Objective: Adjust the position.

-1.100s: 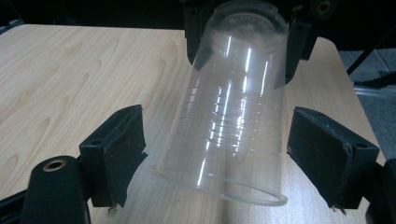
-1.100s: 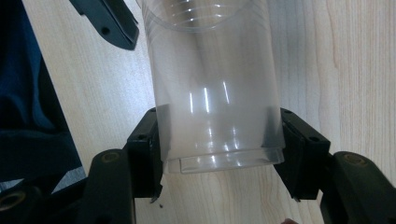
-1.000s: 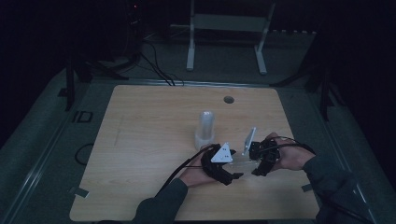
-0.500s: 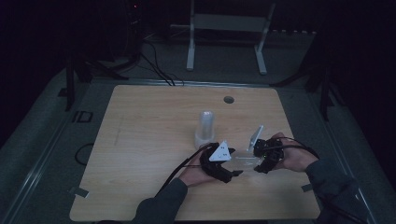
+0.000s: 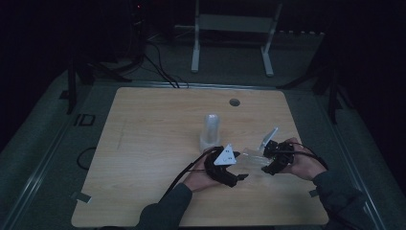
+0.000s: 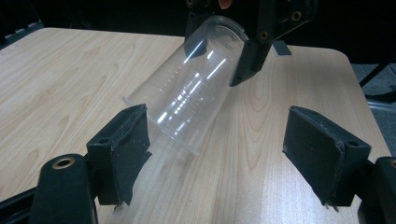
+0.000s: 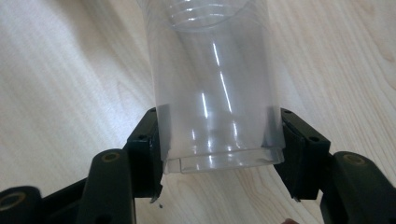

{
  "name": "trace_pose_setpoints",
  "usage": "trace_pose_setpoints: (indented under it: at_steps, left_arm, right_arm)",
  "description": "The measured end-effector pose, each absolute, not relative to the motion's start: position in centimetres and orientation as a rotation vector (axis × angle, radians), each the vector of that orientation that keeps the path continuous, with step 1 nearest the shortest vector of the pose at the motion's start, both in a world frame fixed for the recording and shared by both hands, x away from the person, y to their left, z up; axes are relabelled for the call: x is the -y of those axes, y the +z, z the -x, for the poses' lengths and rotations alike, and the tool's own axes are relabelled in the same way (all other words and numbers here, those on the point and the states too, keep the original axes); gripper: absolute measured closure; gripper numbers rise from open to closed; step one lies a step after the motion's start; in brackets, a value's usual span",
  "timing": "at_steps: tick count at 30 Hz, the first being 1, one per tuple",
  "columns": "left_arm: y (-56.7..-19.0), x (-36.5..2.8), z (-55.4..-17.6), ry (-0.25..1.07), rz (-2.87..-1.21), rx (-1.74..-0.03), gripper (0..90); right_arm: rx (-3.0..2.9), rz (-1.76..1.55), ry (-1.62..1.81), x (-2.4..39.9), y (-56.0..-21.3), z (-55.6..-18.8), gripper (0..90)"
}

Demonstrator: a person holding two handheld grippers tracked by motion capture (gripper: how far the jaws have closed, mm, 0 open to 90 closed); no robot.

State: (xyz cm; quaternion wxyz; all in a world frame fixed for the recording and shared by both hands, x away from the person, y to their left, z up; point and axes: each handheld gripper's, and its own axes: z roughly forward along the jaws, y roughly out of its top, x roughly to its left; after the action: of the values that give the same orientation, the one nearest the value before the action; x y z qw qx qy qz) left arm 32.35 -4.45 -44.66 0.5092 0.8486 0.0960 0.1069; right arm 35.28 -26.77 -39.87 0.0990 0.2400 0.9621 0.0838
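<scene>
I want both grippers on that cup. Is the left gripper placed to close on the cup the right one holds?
Probably yes. The left gripper is open, and the tilted clear cup points at its gap with bare table between. The right gripper grips only the rim end.

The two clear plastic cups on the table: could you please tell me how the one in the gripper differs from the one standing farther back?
The held cup lies tilted on its side, while the standing stack of cups is upright on the table. The held cup is clamped near its rim by the right gripper; the standing one is untouched by either gripper. The open left gripper faces the held cup's base, not the standing one. Both are clear and ribbed.
</scene>
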Motion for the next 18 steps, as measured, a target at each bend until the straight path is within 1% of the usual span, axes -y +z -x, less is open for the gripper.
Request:
trace_pose_setpoints:
  at_steps: [18]
  left_arm:
    - [-44.74, 4.35, -32.48, 0.261, -2.043, -0.243, 22.6]
  right_arm:
    - [-2.702, -0.823, 0.386, 26.92, -39.96, -35.16, 41.6]
